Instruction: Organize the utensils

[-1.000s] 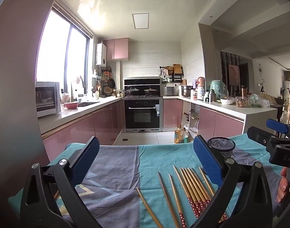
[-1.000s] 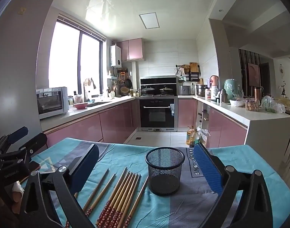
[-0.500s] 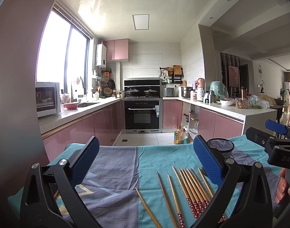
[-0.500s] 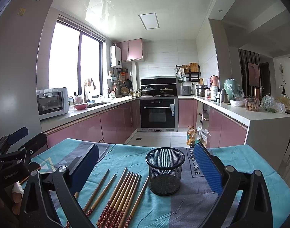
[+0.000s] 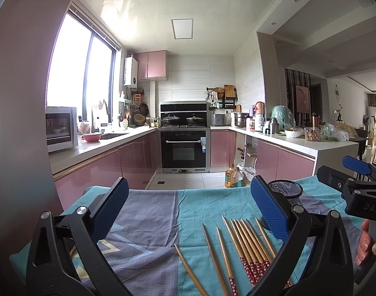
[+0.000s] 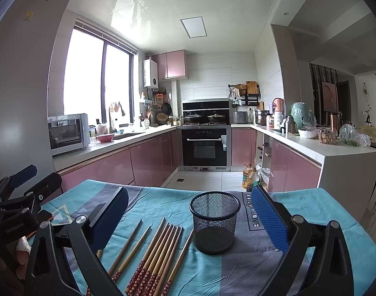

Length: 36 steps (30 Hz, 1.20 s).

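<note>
The left gripper and the right gripper are both hovering above the cloth-covered counter, each with its fingers spread wide and gripping nothing. The chopsticks are lying in a loose row on the cloth, just left of the black mesh cup, which is standing upright between the right gripper's fingers in its view.
</note>
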### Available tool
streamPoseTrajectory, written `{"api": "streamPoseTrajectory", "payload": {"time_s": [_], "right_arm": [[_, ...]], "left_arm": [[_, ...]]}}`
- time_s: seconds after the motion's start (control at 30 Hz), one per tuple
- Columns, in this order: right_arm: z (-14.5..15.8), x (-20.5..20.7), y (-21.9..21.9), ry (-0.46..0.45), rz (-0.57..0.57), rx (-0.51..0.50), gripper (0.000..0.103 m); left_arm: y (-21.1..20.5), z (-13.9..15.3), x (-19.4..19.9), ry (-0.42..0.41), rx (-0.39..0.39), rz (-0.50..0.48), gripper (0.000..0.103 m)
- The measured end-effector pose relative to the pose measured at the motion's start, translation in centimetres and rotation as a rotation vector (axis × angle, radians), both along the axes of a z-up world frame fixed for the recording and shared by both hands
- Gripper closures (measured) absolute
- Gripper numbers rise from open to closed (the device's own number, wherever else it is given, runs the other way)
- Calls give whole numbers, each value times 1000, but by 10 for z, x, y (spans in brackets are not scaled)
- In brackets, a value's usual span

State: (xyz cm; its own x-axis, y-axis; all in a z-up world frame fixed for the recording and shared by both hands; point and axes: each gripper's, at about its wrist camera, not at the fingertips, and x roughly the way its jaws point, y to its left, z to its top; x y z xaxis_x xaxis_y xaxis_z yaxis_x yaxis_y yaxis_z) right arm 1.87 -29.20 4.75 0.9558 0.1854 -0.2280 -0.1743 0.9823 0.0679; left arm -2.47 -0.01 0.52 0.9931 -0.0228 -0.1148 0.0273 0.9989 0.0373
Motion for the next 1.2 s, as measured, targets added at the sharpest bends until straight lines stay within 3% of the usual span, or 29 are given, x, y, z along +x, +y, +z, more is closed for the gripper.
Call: {"api": "streamPoseTrajectory", "payload": {"time_s": [1.2], "right_arm": [[1, 1, -4, -3, 1, 5, 7]], "left_arm": [[-6, 4, -1, -3, -6, -2, 5]]}}
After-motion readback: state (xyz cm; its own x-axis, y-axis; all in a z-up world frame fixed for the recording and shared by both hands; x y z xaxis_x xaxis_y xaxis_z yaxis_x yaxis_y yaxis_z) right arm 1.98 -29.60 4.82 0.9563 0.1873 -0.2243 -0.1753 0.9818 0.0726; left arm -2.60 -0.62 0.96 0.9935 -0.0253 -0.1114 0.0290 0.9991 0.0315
